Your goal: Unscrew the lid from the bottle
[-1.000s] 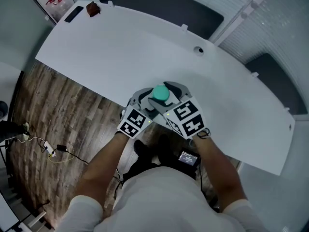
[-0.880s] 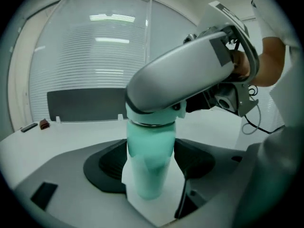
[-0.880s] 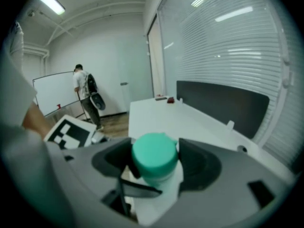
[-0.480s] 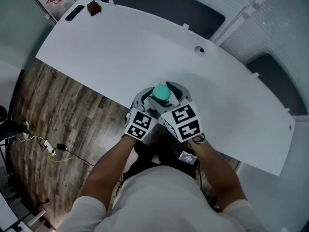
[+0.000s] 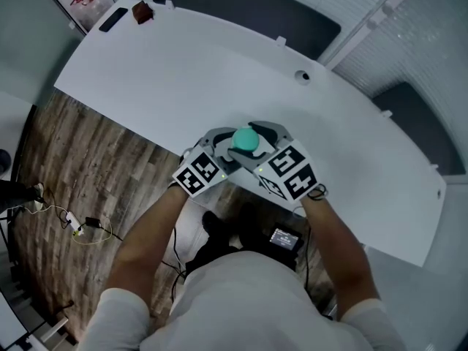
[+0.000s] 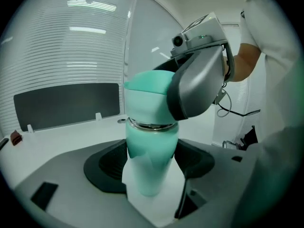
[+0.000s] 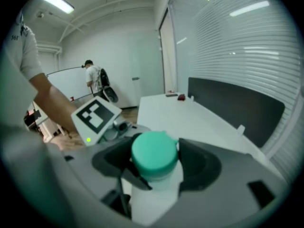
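Note:
A teal bottle with a teal lid is held upright over the white table's near edge. My left gripper is shut on the bottle's body, whose lower part is wrapped in a white pad between the jaws. My right gripper is shut on the lid. From the left gripper view its grey jaw covers the right side of the lid. In the head view the left gripper and right gripper flank the bottle, marker cubes toward me.
The curved white table has a round cable hole, and a small brown object and a black bar at its far left corner. Wood floor with cables lies left. A person stands far off.
Both grippers have turned about the bottle: the left marker cube swung out to the left and up, the right one out to the right. The bottle stays in place.

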A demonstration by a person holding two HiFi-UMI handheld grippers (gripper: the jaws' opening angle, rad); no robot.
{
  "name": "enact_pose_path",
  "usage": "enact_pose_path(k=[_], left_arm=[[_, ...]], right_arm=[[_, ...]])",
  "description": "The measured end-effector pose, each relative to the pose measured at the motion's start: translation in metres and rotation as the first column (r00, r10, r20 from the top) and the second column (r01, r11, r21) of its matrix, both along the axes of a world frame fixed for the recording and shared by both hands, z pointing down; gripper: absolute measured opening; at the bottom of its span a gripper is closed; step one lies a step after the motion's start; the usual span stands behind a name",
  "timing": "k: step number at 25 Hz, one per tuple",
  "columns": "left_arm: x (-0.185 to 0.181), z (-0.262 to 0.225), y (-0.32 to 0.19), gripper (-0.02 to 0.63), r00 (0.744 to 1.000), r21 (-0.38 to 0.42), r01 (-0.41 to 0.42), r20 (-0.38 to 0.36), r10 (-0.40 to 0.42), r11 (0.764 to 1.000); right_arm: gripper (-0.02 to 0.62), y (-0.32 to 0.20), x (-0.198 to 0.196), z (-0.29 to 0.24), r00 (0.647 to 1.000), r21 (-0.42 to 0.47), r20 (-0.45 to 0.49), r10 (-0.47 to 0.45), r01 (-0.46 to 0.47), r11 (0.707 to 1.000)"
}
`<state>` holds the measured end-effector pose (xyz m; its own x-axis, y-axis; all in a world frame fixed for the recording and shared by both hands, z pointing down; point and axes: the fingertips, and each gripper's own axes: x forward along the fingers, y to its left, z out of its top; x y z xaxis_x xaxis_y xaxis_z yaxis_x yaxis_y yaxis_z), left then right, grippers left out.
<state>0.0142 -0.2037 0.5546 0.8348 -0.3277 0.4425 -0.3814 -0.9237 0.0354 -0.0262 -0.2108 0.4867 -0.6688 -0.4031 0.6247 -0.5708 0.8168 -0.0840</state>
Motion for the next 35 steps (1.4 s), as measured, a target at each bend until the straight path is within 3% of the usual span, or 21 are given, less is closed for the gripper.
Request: enact_pose_path(k=[4, 9, 14, 17, 27, 31, 35], left_arm=[[-0.007, -0.004, 0.000, 0.319, 0.992, 0.047, 0.128, 0.004, -0.129, 0.991], [-0.014, 0.001, -0.001, 0.319, 0.932, 0.052, 0.361, -0.030, -0.360, 0.931], [-0.013, 0.004, -0.006, 0.319, 0.894, 0.040, 0.448, -0.037, -0.447, 0.893], [-0.013, 0.005, -0.007, 0.318, 0.899, 0.028, 0.438, -0.042, -0.437, 0.898], [-0.007, 0.000, -0.005, 0.316, 0.978, 0.011, 0.208, -0.030, -0.208, 0.978], [-0.006, 0.001, -0.005, 0.314, 0.988, 0.003, 0.153, -0.028, -0.153, 0.988], [-0.006, 0.001, -0.004, 0.314, 0.986, -0.003, 0.161, -0.037, -0.161, 0.987]], right_arm=[[0.325, -0.001, -0.001, -0.001, 0.998, 0.011, -0.002, 0.055, -0.055, 0.998], [0.325, -0.004, 0.001, -0.001, 0.988, 0.023, 0.005, 0.154, -0.154, 0.988], [0.325, -0.005, 0.000, -0.002, 0.972, 0.045, 0.028, 0.232, -0.233, 0.971], [0.325, -0.006, -0.002, -0.003, 0.973, 0.064, 0.021, 0.228, -0.229, 0.971], [0.325, -0.003, -0.002, -0.002, 0.998, 0.059, -0.003, 0.060, -0.060, 0.996], [0.325, -0.004, -0.001, 0.000, 0.999, 0.043, -0.011, 0.032, -0.031, 0.999], [0.325, -0.005, -0.002, -0.003, 0.998, 0.059, 0.010, 0.058, -0.058, 0.997]])
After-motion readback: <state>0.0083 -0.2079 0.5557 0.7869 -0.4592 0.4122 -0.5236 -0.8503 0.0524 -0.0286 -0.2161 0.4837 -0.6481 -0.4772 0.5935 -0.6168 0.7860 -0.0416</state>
